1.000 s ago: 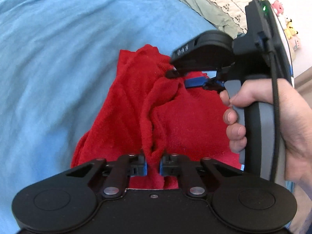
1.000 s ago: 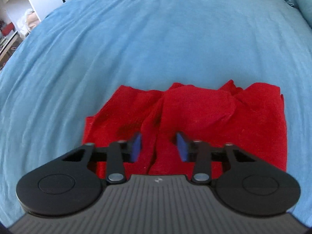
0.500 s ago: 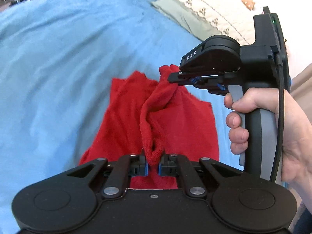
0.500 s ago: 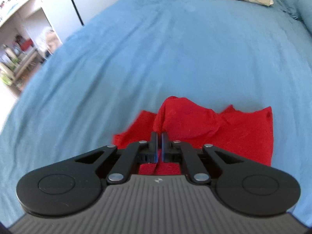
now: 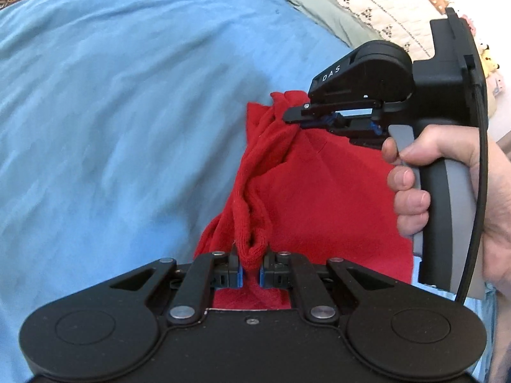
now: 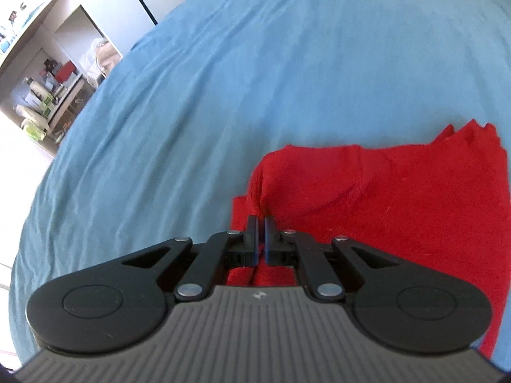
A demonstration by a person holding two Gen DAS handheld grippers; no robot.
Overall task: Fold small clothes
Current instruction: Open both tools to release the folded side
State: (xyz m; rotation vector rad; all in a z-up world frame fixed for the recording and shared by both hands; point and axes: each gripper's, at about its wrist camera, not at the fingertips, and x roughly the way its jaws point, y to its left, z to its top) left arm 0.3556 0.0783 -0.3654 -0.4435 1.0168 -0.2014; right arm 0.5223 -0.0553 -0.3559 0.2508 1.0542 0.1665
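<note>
Over on the left there's a white shelf unit (image 6: 48,73) crammed with bits and bobs, sitting past the bed's left edge. The blue bedsheet (image 5: 127,111) takes up most of both views. Your left gripper (image 5: 251,269) is clenched on a bunched ridge of the red knit garment (image 5: 319,198) — the fabric's pinched right between its blue pads. The garment's partly lifted off the sheet, the rest lying out flat toward the right side of the bed. Your right gripper (image 5: 295,118) is clamped on another gathered bit of the same red garment, and in its own view the jaws are squeezed nearly together with cloth in between. Your hand (image 5: 447,191) is wrapped round its grey handle. A greenish pillow (image 5: 329,12) sits up at the head end.
</note>
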